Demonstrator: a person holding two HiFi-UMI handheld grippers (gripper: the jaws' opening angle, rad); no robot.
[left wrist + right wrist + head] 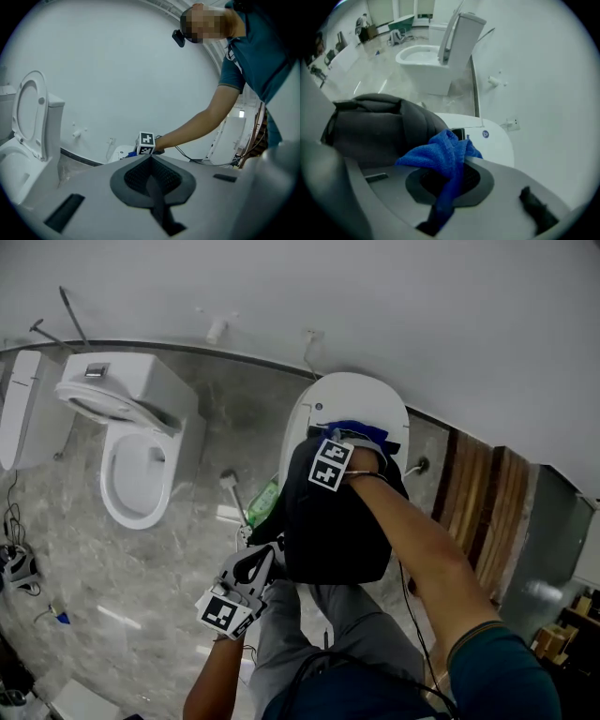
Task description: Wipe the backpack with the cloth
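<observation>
The backpack (337, 531) is a soft, dark, rounded bag of matte fabric. It stands on the smooth white oval lid of a closed toilet (361, 395). At the top edge of the backpack sits the cloth (440, 154), a bright blue, nubbly terry rag, bunched into loose folds. The right hand-held gripper (452, 176) has its jaws pinched on the cloth, and a strip of blue runs down the seam between them. The grey, padded bulk of the backpack lies just to the left of this gripper in its own view.

The left hand-held gripper (258, 568) is at the lower left edge of the backpack. In its own view the jaws meet along a dark seam, and nothing can be seen between them.

Left of the backpack stands a second glossy white toilet (136, 456) with its seat raised, on a grey, veined marble floor (112, 568).
</observation>
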